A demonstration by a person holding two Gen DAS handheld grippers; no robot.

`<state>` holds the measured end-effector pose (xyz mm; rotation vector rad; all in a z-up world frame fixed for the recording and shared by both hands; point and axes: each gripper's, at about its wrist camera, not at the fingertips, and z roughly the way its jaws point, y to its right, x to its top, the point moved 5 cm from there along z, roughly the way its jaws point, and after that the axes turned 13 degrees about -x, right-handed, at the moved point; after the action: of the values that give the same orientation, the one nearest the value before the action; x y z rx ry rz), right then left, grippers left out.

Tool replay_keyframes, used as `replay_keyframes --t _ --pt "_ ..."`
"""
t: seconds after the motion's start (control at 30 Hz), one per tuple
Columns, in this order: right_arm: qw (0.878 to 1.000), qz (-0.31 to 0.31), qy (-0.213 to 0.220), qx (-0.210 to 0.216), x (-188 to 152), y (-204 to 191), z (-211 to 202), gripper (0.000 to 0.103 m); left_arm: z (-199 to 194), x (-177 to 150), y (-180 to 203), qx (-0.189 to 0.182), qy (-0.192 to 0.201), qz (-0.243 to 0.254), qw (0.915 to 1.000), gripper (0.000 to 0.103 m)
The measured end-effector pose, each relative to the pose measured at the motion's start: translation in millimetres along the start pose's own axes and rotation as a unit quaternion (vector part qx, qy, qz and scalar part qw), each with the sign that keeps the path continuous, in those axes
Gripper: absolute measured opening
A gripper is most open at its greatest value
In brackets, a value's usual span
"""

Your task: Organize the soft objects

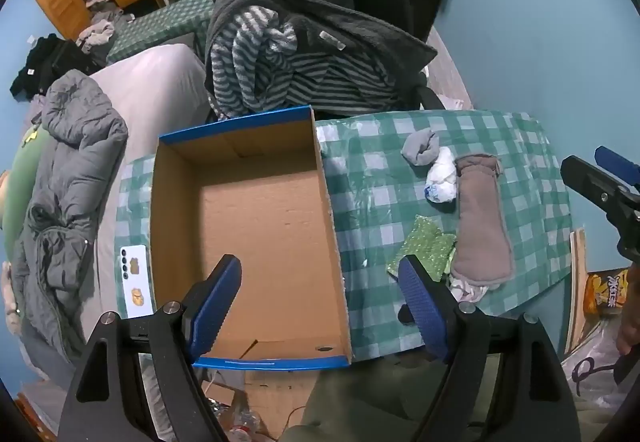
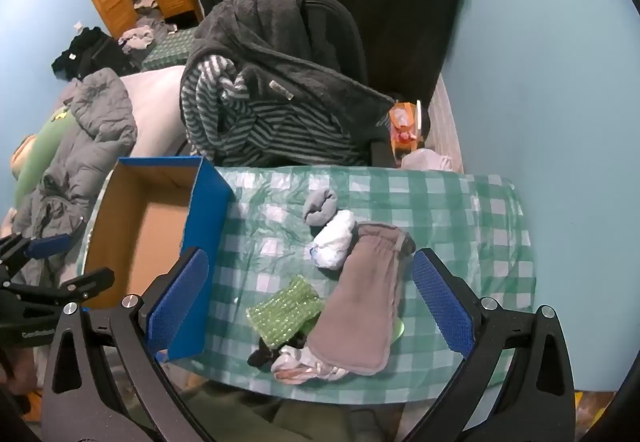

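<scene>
Nothing is packed yet: both your left gripper (image 1: 320, 306) and right gripper (image 2: 312, 302) hang spread and empty. Soft objects (image 2: 352, 290) lie at twelve o'clock of the right; grab one, carry to box (image 1: 248, 226).

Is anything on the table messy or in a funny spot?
Yes. The soft things lie in a jumble beside the empty cardboard box: the brown mitt lies on top of the green cloth and a pale crumpled cloth at the table's near edge. Nothing looks spilled or broken.
</scene>
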<state>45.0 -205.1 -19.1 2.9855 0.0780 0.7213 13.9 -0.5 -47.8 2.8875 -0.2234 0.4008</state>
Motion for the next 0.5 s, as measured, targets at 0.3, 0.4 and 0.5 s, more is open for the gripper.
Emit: replay_keyframes --t 0.3,0.4,0.5 --pt "1.000 -0.005 -0.003 0.005 -0.7 1.1 1.4 0.101 0.1 -0.6 4.3 -0.002 -0.004 -0.006 1.0000 0.082" --pt "1.000 -0.008 -0.003 0.007 -10.7 0.6 -0.4 0.101 0.9 -2.4 3.7 -0.003 -0.006 -0.006 1.0000 0.082" --pt "1.000 -0.009 -0.004 0.007 -10.0 0.0 -0.2 0.101 2.2 -3.3 3.2 -0.002 -0.009 -0.008 0.9999 0.082"
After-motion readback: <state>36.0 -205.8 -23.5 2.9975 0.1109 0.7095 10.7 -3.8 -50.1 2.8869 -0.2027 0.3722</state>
